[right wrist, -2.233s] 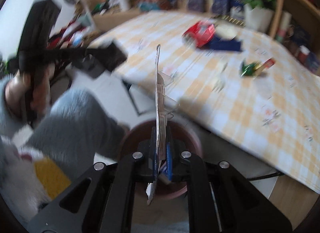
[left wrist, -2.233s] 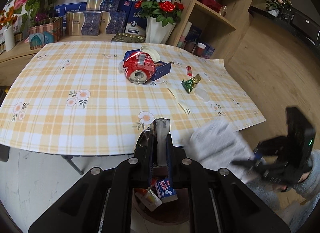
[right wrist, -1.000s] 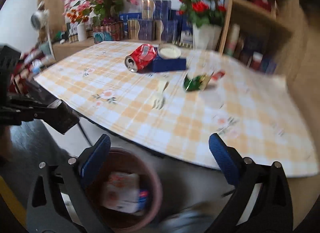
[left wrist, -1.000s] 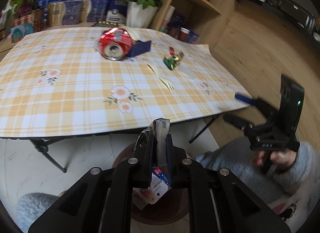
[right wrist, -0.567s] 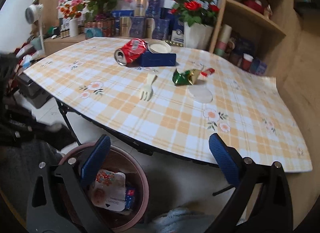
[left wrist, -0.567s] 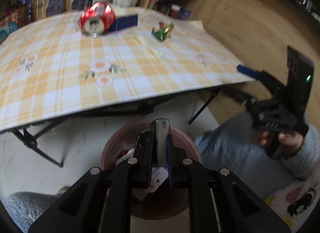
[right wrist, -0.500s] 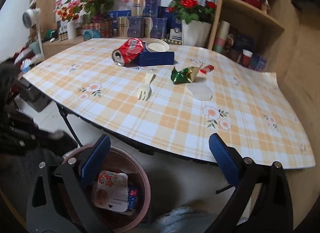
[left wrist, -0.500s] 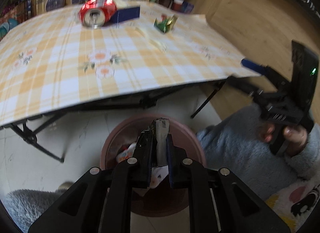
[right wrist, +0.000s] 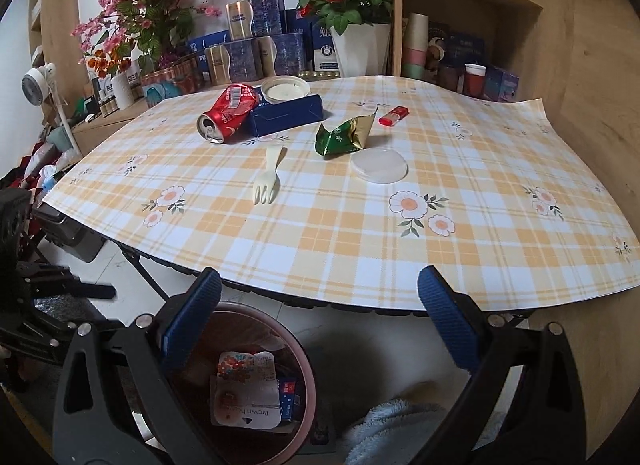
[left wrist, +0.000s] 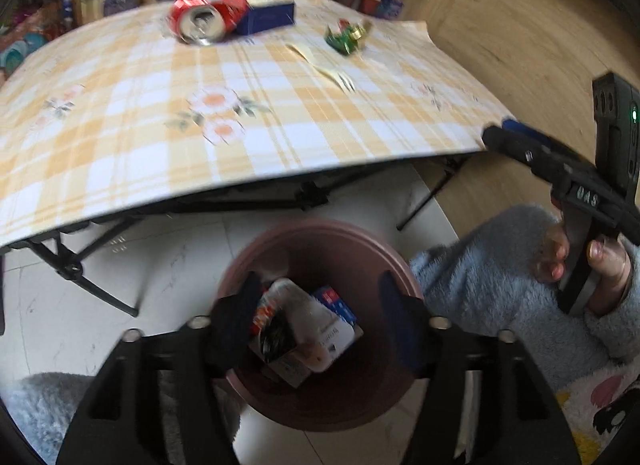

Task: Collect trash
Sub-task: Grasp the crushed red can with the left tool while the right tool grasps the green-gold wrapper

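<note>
Table [right wrist: 360,233]: carrying a yellow plaid cloth with daisies, standing before a shelf unit with rose pot [right wrist: 352,21] and blue boxes.
Trash on table: crushed red can [right wrist: 228,113] leaning on a blue box [right wrist: 286,117]; fork [right wrist: 267,181], green wrapper [right wrist: 344,135], round lid [right wrist: 379,165] lying nearby.
Bin [left wrist: 320,409]: sitting on the pale tiled floor beside the table, holding wrappers.
Left claw [left wrist: 320,317]: hanging over the bin, jaws having just been opening, nothing gripped.
Right claw [right wrist: 318,313]: spread wide, empty.
</note>
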The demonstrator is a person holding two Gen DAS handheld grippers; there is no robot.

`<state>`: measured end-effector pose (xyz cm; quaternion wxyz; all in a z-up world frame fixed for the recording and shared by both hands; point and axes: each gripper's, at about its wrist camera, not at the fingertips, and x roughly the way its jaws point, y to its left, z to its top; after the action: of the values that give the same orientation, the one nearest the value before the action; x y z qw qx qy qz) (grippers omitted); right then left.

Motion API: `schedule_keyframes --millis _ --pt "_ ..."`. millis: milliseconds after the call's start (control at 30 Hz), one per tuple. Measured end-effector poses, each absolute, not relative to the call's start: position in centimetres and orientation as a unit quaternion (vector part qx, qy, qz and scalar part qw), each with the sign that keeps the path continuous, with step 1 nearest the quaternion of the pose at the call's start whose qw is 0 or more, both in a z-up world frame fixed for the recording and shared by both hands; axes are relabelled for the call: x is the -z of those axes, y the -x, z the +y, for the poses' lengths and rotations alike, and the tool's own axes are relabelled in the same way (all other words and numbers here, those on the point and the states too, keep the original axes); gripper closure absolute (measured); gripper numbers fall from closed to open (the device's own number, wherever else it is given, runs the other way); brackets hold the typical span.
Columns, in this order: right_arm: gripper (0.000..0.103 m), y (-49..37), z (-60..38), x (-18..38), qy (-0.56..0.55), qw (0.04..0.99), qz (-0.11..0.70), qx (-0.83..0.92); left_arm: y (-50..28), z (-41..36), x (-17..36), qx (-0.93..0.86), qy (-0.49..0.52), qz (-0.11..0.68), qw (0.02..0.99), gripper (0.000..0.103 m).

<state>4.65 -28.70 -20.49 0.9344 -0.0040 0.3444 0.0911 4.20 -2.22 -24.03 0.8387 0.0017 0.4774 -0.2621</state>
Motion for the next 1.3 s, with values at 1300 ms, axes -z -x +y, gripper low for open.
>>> schedule_keyframes --millis 1300 --pt "0.006 -14.2 -31.2 16.2 -0.018 0.923 0.371 -0.099 -12.6 3.6 15.2 0.074 0.019 0.358 0.931 0.006"
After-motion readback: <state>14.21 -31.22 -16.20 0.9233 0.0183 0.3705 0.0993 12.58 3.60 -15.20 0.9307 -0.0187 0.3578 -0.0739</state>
